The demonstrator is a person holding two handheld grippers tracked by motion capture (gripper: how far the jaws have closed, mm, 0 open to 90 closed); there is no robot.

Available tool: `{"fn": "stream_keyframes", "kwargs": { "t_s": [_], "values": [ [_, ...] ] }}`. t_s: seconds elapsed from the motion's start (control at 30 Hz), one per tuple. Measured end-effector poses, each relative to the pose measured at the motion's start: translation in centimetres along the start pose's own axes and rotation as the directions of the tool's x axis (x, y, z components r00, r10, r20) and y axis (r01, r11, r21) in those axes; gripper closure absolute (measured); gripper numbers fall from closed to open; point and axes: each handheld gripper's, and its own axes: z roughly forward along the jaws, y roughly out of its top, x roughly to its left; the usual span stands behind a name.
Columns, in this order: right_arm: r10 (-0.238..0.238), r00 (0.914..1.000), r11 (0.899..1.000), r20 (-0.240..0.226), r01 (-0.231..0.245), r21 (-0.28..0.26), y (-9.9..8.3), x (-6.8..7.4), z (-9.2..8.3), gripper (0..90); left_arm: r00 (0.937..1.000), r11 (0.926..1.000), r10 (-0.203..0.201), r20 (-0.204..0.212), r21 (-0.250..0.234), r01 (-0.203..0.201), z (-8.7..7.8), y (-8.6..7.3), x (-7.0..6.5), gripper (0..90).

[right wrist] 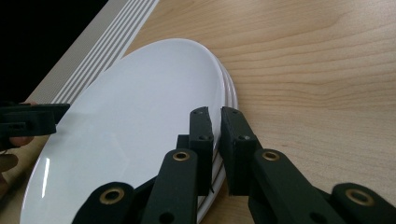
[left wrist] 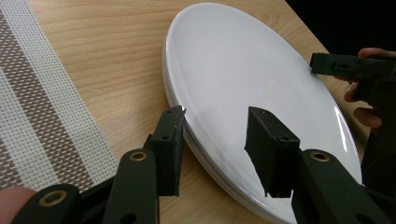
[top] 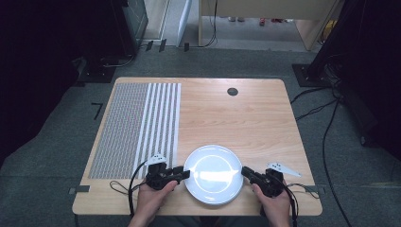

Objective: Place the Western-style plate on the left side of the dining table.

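A pale wooden table [top: 236,118] stands on grey carpet in a dim room, cables trailing over the floor to the right, and a striped woven placemat [top: 137,127] covers its left part. Near the front edge, just right of the placemat, sits a stack of white plates [top: 213,173]; the rims of at least three show in the right gripper view. You hold a gripper at each side of it. Your left gripper [left wrist: 215,140] straddles the stack's left rim with its jaws partly open, one outside the rim and one over the top plate; neither pad visibly presses. Your right gripper [right wrist: 215,135] has its jaws drawn nearly together, pinched on the rim at the stack's right edge. Both hands rest low on the table's front edge. A small dark round grommet [top: 232,91] sits near the far edge.
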Motion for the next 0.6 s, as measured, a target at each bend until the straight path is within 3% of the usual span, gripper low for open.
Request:
{"fn": "stream_keyframes", "kwargs": {
  "t_s": [0.6],
  "values": [
    [0.022, 0.9993, 1.000, -0.031, -0.022, -0.002, -0.04, -0.20, 0.12, 84.7, 0.9999, 0.9999, -0.010, -0.007, 0.006, 0.010, -0.08, 0.06, 0.16, 57.5]
  ]
}}
